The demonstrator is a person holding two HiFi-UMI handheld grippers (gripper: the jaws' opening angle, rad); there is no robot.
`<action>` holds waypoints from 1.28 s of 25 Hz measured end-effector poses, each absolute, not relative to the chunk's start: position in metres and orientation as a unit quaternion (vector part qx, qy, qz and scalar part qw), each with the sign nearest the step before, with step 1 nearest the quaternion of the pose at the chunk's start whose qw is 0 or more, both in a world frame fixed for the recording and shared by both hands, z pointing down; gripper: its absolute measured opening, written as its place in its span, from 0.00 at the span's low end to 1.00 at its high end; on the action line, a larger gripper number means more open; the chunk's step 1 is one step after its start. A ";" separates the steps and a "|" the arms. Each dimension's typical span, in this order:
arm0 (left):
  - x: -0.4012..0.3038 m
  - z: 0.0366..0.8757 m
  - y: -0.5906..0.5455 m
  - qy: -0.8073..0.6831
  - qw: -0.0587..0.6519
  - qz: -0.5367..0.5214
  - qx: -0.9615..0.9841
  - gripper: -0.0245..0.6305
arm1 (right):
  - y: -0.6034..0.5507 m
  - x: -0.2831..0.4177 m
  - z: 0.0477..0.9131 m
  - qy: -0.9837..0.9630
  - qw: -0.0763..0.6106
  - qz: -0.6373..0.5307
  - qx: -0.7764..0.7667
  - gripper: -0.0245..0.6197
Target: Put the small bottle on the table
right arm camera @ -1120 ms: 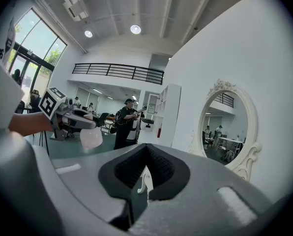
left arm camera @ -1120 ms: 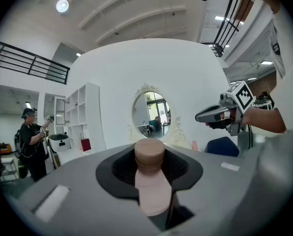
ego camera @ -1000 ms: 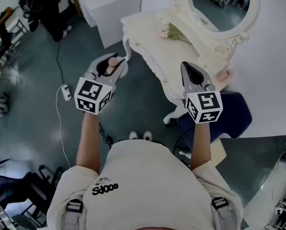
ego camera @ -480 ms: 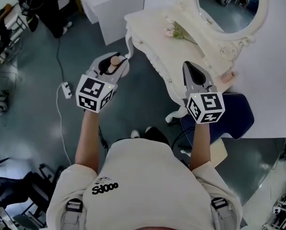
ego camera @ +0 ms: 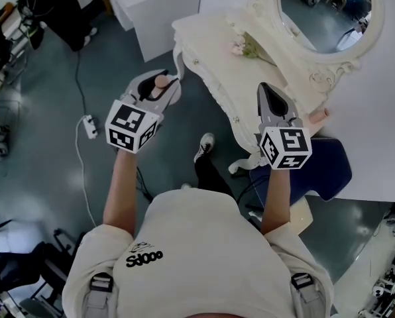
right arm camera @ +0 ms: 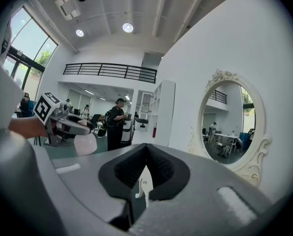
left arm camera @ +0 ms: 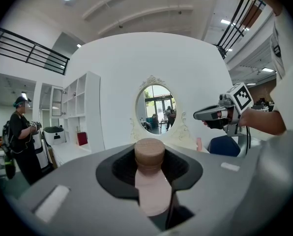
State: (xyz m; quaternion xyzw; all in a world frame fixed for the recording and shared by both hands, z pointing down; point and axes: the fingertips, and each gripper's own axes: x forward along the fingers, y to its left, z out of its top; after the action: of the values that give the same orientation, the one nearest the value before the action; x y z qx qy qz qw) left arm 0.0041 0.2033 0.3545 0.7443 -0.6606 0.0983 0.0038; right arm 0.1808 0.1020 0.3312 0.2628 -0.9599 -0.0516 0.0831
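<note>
A small pink bottle [left arm camera: 151, 191] with a tan cap [ego camera: 159, 81] sits upright between the jaws of my left gripper [ego camera: 155, 89], which is shut on it. In the head view it hangs over the floor, just left of the cream dressing table [ego camera: 207, 42]. My right gripper [ego camera: 269, 93] is shut with nothing in it, above the table's front edge. A second pink bottle [ego camera: 317, 116] lies on the table near the wall. The right gripper view shows the left gripper [right arm camera: 82, 127] with the bottle's round body [right arm camera: 85, 144] hanging under it.
An oval mirror [ego camera: 330, 8] in an ornate frame stands on the table's back. A blue chair [ego camera: 327, 161] is tucked under the right side. A white cabinet [ego camera: 151, 8] stands beyond, a power strip [ego camera: 90, 126] and cable lie on the floor, and a person in black [right arm camera: 116, 124] stands far off.
Both grippers have drifted slightly toward the table, and the view has swung a little right. A foot has stepped forward below the grippers. The bottle stays gripped.
</note>
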 end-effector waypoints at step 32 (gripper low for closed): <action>-0.134 0.340 -0.115 -0.678 0.022 0.115 0.725 0.25 | -0.220 0.019 0.339 -0.973 0.086 -0.018 0.214 0.04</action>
State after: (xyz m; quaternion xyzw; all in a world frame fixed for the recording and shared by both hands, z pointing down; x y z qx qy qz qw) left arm -0.1338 -0.1147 0.3400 0.7254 -0.6783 0.1147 0.0218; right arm 0.0187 -0.2204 0.3390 0.2135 -0.9730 -0.0185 0.0860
